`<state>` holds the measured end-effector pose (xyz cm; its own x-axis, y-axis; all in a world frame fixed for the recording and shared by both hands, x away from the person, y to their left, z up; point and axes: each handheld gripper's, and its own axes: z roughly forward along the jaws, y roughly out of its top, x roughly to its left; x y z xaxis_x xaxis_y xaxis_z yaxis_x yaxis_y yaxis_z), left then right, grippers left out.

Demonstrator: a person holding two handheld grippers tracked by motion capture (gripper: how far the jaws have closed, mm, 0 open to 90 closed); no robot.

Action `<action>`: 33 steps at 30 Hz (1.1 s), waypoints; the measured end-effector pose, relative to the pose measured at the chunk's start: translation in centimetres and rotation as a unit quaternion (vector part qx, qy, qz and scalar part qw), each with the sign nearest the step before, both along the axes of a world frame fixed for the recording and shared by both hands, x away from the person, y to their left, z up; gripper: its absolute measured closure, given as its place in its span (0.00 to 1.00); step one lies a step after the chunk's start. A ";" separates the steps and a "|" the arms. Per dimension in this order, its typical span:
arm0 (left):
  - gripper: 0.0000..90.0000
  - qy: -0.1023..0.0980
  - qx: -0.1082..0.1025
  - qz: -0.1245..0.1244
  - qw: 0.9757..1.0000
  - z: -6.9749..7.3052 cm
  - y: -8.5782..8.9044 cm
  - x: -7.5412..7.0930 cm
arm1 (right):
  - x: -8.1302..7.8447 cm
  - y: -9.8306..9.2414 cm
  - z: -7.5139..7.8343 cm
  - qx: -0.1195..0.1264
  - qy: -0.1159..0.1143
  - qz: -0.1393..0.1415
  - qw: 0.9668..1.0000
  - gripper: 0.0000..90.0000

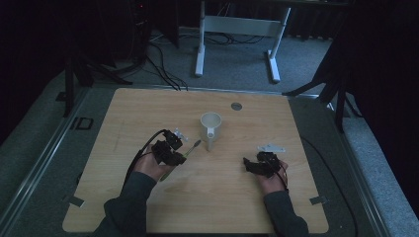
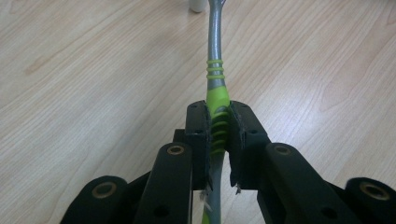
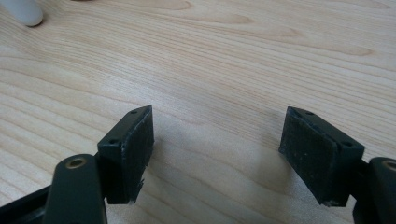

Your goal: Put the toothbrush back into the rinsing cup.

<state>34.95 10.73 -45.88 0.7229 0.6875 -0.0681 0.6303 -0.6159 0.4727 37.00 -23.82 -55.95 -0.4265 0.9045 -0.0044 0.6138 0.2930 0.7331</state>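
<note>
Left gripper (image 2: 217, 123) is clamping the green ribbed grip of a toothbrush (image 2: 215, 60), jaws pressed on both sides; holding it low on the handle leaves the long grey shaft free to reach ahead. In the high view the brush (image 1: 191, 148) is pointing toward the white mug (image 1: 211, 127) standing near mid-table (image 1: 148, 108), likely where it is bound. Right gripper (image 3: 219, 149) is resting on the wood right of the mug, jaws spread wide with nothing between, probably kept clear or ready to steady the mug.
</note>
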 end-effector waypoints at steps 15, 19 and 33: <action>0.88 -0.014 -0.023 0.014 1.000 0.4 0.3 0.0 | 0.0 0.0 0.0 0.001 0.001 -0.001 1.000 0.28; 0.88 -0.018 -0.028 0.017 0.999 0.5 0.3 0.1 | 0.0 0.0 0.0 0.001 0.001 -0.001 1.000 0.28; 0.88 -0.029 -0.044 0.028 0.998 0.7 0.3 0.2 | 0.0 0.0 0.0 0.000 0.000 0.000 1.000 0.28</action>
